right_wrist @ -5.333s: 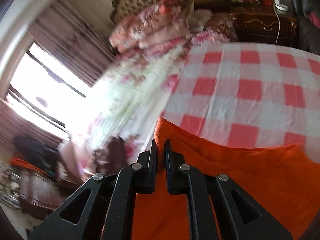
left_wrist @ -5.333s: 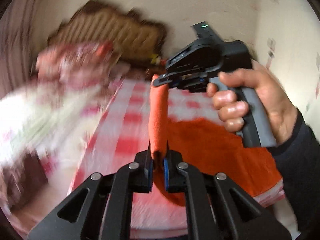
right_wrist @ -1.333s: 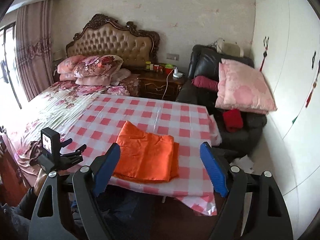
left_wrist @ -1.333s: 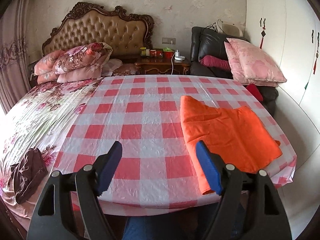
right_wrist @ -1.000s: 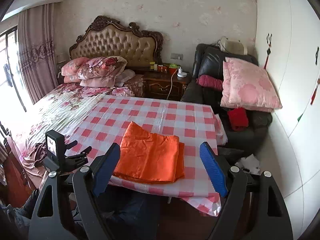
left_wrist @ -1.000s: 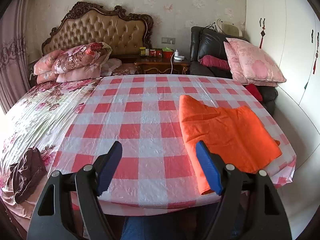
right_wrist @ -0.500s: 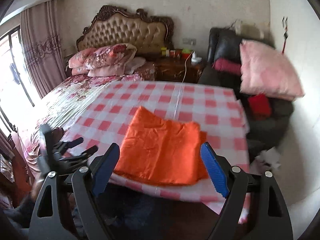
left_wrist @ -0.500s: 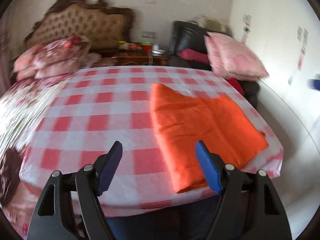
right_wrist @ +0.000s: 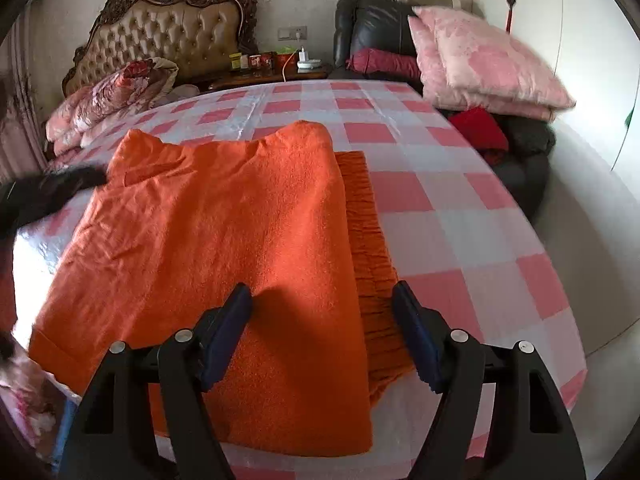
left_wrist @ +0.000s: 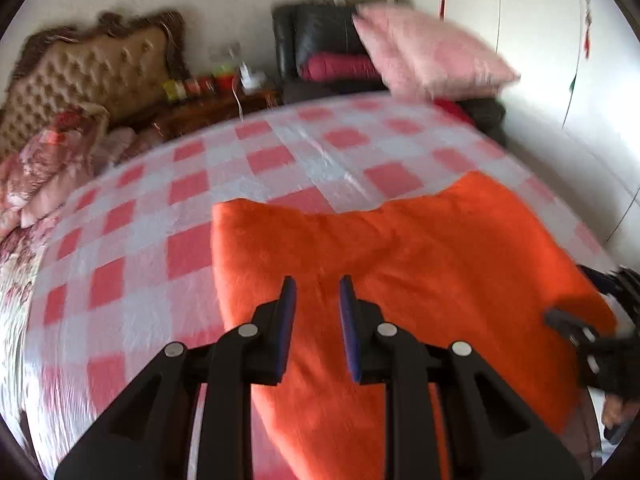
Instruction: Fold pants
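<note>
1. Lying folded flat on the red-and-white checked plastic cloth [right_wrist: 460, 216], the fuzzy orange pants [right_wrist: 224, 240] keep their place near its front edge; both cameras have dropped much closer since a second ago.
2. The left gripper [left_wrist: 317, 312] hovers over the pants, jaws closing, narrower than before, nothing pinched.
3. The right gripper [right_wrist: 322, 330] stands wide above the ribbed waistband [right_wrist: 370, 264], closing slightly.
4. Beyond: a tufted tan headboard [right_wrist: 168, 36], pink pillows [right_wrist: 488, 64], a black leather chair [right_wrist: 372, 20].
</note>
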Motion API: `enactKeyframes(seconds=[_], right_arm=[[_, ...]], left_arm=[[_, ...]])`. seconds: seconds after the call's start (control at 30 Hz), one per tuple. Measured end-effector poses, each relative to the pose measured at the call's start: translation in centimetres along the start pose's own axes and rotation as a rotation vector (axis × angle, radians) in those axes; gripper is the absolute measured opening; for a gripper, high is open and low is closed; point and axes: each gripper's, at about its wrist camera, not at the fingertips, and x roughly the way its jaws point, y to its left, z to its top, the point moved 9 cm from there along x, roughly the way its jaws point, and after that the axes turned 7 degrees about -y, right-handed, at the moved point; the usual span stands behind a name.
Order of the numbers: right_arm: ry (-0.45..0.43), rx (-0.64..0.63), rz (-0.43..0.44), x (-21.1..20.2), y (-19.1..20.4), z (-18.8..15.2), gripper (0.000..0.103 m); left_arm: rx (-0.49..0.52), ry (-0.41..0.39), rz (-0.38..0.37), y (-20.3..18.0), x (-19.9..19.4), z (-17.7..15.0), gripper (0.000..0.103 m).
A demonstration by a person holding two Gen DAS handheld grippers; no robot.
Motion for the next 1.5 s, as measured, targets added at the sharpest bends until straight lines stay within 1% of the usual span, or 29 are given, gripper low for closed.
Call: enactKeyframes(seconds=[0.13, 0.17, 0.23, 0.3, 0.33, 0.37, 0.4, 0.43, 0.47, 0.53, 0.6, 0.63, 0.67, 0.7, 0.73, 0.77, 0.8, 0.93, 0.97, 1.0, 1.03, 1.07, 1.1, 1.17, 1.27, 1.4, 1.43, 1.47, 1.5], right_arm=[[0.006, 0.006, -0.011, 0.1, -0.1, -0.3, 0.072], [0.006, 0.006, -0.011, 0.2, -0.1, -0.3, 0.072], [0.005, 0.005, -0.011, 0.2, -0.1, -0.4, 0.073], [0.005, 0.005, -0.014, 0.3, -0.1, -0.4, 0.073], [0.002, 0.006, -0.015, 0.3, -0.1, -0.4, 0.073], [0.0, 0.005, -0.017, 0.4, -0.1, -0.4, 0.074], [-0.002, 0.005, -0.019, 0.4, -0.1, -0.4, 0.074], [-0.005, 0.006, -0.022, 0.4, -0.1, -0.5, 0.075], [-0.008, 0.007, -0.023, 0.5, -0.1, -0.4, 0.076], [-0.011, 0.007, -0.027, 0.5, -0.1, -0.4, 0.078], [-0.011, 0.014, -0.036, 0.6, -0.3, -0.4, 0.082], [-0.01, 0.016, -0.047, 0.6, -0.5, -0.3, 0.088], [-0.007, 0.031, -0.055, 0.6, -0.9, -0.3, 0.088], [-0.014, 0.055, -0.058, 0.4, -1.4, -0.2, 0.088], [-0.024, 0.07, -0.072, 0.2, -1.9, 0.0, 0.088], [-0.045, 0.095, -0.101, -0.3, -2.9, 0.3, 0.088], [-0.048, 0.103, -0.1, -0.3, -3.2, 0.5, 0.088], [0.03, 0.165, 0.028, 1.7, -4.0, 0.9, 0.088], [0.066, 0.175, 0.056, 2.5, -4.1, 0.8, 0.088], [0.081, 0.191, 0.091, 2.9, -3.9, 0.7, 0.084], [0.074, 0.188, 0.106, 2.9, -3.8, 0.9, 0.077], [0.081, 0.164, 0.146, 2.8, -2.9, 1.1, 0.059], [0.085, 0.154, 0.144, 2.7, -2.5, 1.1, 0.055], [0.076, 0.126, 0.127, 2.7, -2.2, 1.3, 0.051], [0.063, 0.142, 0.129, 2.9, -2.6, 1.8, 0.047], [0.038, 0.156, 0.082, 3.9, -4.4, 2.9, 0.046], [0.035, 0.163, 0.071, 4.3, -5.0, 3.2, 0.046], [0.033, 0.175, 0.06, 4.8, -5.8, 3.5, 0.046], [0.033, 0.18, 0.055, 5.1, -6.5, 3.7, 0.046]], left_arm=[[0.035, 0.103, 0.02, 0.5, 4.7, 0.2, 0.022], [0.046, 0.105, 0.022, 0.5, 5.2, 0.2, 0.023], [0.037, 0.09, 0.025, 0.9, 4.6, 0.0, 0.023], [-0.012, 0.055, 0.004, 1.1, 3.4, 0.2, 0.029], [-0.042, 0.011, 0.01, 1.5, 1.9, 0.5, 0.038], [-0.067, -0.033, 0.022, 2.0, 0.3, 0.5, 0.053], [-0.089, -0.061, 0.037, 2.3, -1.0, 0.3, 0.063], [-0.128, -0.09, 0.065, 2.9, -2.7, -0.4, 0.078], [-0.171, -0.097, 0.079, 3.4, -4.0, -1.6, 0.081], [-0.257, -0.065, 0.049, 3.8, -5.5, -4.2, 0.081], [-0.356, -0.011, -0.012, 3.5, -6.5, -7.6, 0.081], [-0.372, 0.016, -0.042, 3.1, -6.6, -8.8, 0.08], [-0.378, 0.035, -0.062, 2.5, -6.8, -9.9, 0.078], [-0.375, 0.041, -0.078, 2.1, -6.7, -10.3, 0.074], [-0.364, 0.044, -0.096, 1.6, -6.6, -10.2, 0.067], [-0.353, 0.044, -0.102, 1.3, -6.6, -10.1, 0.064], [-0.343, 0.046, -0.1, 1.2, -6.1, -9.8, 0.063], [-0.343, 0.056, -0.106, 1.0, -5.3, -9.8, 0.06], [-0.344, 0.055, -0.108, 0.9, -5.5, -9.8, 0.056], [-0.35, 0.054, -0.117, 0.8, -5.6, -9.9, 0.051], [-0.357, 0.054, -0.125, 0.5, -5.7, -10.1, 0.042], [-0.356, 0.053, -0.119, 0.6, -5.6, -10.1, 0.038], [-0.35, 0.052, -0.111, 0.6, -5.5, -10.0, 0.035], [-0.344, 0.051, -0.103, 0.5, -5.0, -9.7, 0.021], [-0.332, 0.052, -0.098, 0.5, -3.9, -8.6, 0.018], [-0.3, 0.047, -0.086, -0.1, -1.5, -5.6, 0.018], [-0.292, 0.048, -0.084, -0.3, -0.8, -4.9, 0.019], [-0.291, 0.047, -0.075, -0.3, -0.2, -4.3, 0.025], [-0.291, 0.043, -0.041, -0.1, 0.1, -3.8, 0.031]])
